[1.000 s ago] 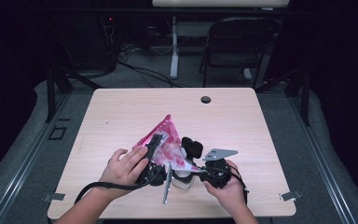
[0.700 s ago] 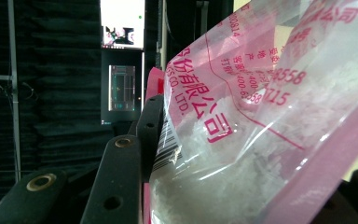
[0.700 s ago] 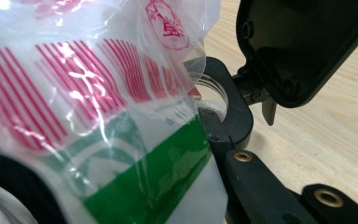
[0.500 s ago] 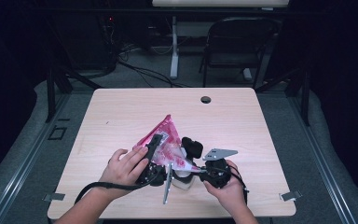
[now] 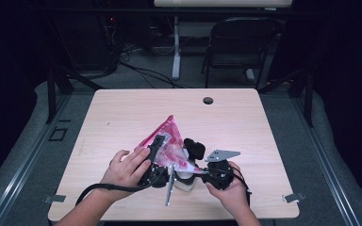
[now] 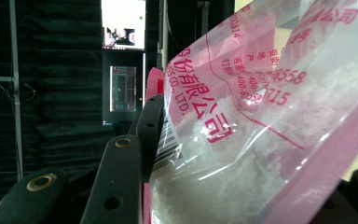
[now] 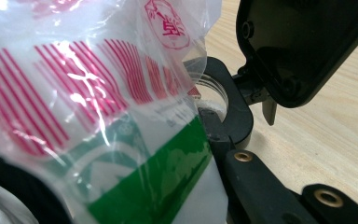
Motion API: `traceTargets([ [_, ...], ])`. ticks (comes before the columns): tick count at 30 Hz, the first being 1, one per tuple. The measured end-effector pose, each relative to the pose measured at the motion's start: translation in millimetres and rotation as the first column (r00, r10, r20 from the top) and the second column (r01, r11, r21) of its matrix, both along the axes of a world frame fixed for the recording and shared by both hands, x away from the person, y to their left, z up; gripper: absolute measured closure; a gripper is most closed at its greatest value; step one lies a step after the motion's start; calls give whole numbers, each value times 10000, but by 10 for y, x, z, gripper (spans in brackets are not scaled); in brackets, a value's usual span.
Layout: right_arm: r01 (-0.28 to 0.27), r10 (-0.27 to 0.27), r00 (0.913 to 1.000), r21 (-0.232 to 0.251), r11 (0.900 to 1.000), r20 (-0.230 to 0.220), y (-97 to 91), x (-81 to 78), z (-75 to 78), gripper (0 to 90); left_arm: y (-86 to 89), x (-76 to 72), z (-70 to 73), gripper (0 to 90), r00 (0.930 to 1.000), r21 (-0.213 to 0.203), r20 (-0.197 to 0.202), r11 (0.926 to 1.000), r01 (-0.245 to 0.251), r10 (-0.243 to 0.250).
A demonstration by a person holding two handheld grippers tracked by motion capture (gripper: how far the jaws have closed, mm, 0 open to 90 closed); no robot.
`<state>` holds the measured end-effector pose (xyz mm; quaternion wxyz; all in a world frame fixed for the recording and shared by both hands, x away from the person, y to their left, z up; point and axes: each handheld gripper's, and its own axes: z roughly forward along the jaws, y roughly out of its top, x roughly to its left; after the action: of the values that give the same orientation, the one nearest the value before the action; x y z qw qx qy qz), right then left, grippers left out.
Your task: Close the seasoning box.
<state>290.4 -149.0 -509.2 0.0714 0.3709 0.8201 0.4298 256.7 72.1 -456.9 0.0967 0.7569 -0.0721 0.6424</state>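
Item 1, bag (image 5: pixel 168 141): clear plastic with pink edges and pink print, holding a white grainy filling. It lies tilted over the near middle of the tabletop (image 5: pixel 245 117), one corner pointing up and away from the person, its lower end between the two grippers. In the left gripper view the bag (image 6: pixel 261 116) shows pink characters and a barcode; in the right gripper view the bag (image 7: pixel 93 102) shows pink stripes and a green band.

Item 2, left gripper (image 5: pixel 154 149): held in the person's left hand (image 5: pixel 125 165), at the bag's left edge. Its fingers (image 6: pixel 121 182) stand part-way apart with the bag between them, one dark finger lying flat against the plastic; the far finger is hidden behind the bag, so whether both press on it cannot be told. A black cable (image 5: pixel 103 188) trails from it toward the near edge.

Item 3, right gripper (image 5: pixel 195 162): held in the right hand (image 5: pixel 231 188), grey three-cornered plate (image 5: pixel 221 154) on top. Its fingers (image 7: pixel 242 172) are brought together, and the bag drapes over them; whether plastic is pinched cannot be told.

Item 4, jar (image 7: pixel 214 95): a small clear container with a round mouth, sitting in a black ring at the right gripper's fingers, just below the bag.

Item 5, round hole (image 5: pixel 208 100) near the tabletop's far edge. A dark chair (image 5: pixel 235 47) stands beyond the table.
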Motion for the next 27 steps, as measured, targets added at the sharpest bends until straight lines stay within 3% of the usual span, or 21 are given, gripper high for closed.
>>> traceTargets([
  [27,-2,2,10000,-16,10000,-34,-3,2,2,900,-6,-1,10,637,10000,30,-16,10000,35,-35],
])
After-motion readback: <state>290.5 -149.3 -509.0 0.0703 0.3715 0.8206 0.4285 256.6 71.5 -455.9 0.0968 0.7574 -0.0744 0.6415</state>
